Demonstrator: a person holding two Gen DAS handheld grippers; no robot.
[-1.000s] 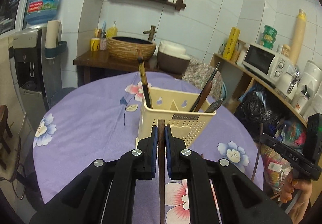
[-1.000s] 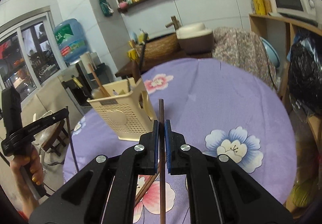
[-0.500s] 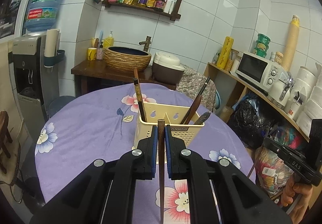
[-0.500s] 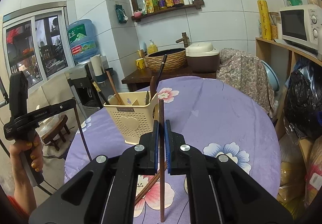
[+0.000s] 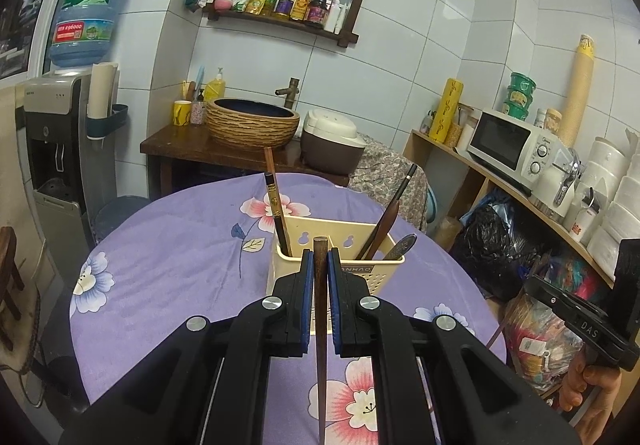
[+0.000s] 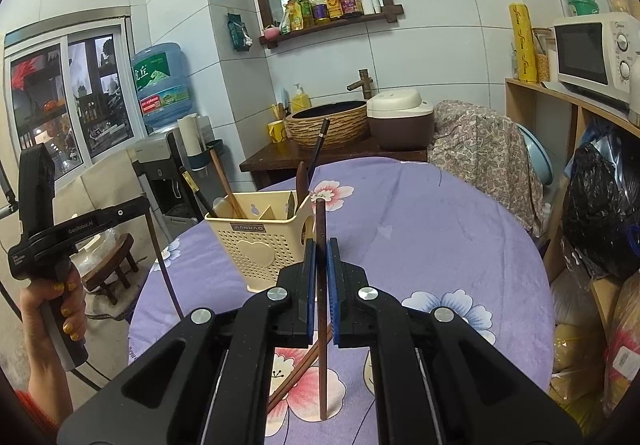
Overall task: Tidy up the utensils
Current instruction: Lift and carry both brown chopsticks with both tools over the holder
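A cream perforated utensil holder (image 5: pixel 340 245) (image 6: pixel 260 241) stands on the purple flowered tablecloth (image 5: pixel 180 245); chopsticks and spoons lean in it. My left gripper (image 5: pixel 320 261) is shut on a dark wooden chopstick (image 5: pixel 321 325), held upright just in front of the holder. My right gripper (image 6: pixel 320 249) is shut on another dark chopstick (image 6: pixel 321 285), to the right of the holder. Loose chopsticks (image 6: pixel 298 373) lie on the cloth under the right gripper. The right gripper also shows in the left wrist view (image 5: pixel 576 321), and the left gripper in the right wrist view (image 6: pixel 72 229).
A wooden side table with a woven basin (image 5: pixel 252 123) and a rice cooker (image 5: pixel 332 143) stands behind the table. A shelf with a microwave (image 5: pixel 516 149) runs along the right. A water dispenser (image 5: pixel 60 145) is at the left. A black bag (image 6: pixel 604 213) lies at the right.
Both grippers have risen and drawn back from the holder, each with its chopstick still held. The holder now looks smaller and lower in both views.
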